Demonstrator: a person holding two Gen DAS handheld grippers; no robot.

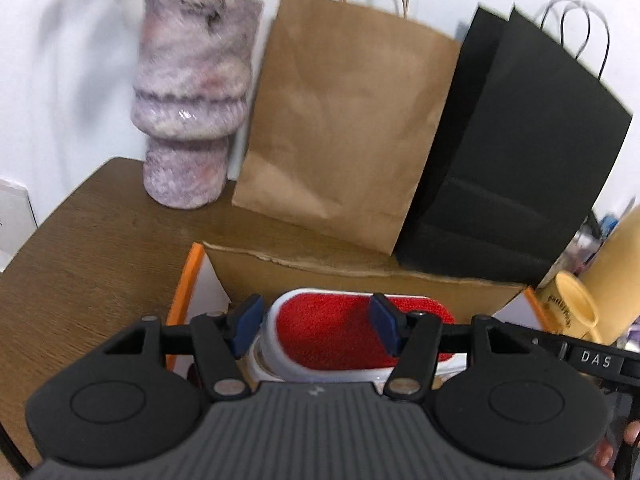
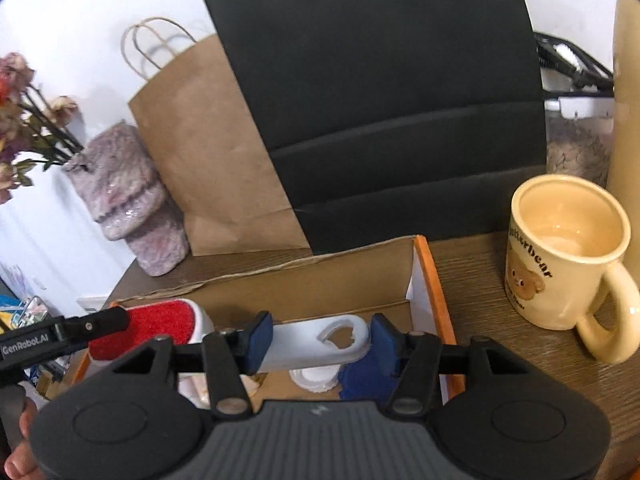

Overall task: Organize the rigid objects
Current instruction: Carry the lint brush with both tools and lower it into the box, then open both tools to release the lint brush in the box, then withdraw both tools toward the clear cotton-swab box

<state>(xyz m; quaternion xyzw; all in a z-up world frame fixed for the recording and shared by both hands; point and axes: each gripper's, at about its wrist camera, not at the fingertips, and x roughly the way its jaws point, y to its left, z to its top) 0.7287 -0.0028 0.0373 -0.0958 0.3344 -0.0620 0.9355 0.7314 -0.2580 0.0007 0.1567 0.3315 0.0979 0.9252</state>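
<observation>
Box (image 1: 352, 276) contents behind jaws, unclear

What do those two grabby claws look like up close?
Both match: the left claw and the right claw have blue pads on black linked arms, round black knuckles and a ribbed grey body. White lettering marks a black bar on each.

White lint brush (image 1: 360, 330), red pad up, lying lengthwise in orange-edged cardboard box (image 1: 192, 268).
</observation>
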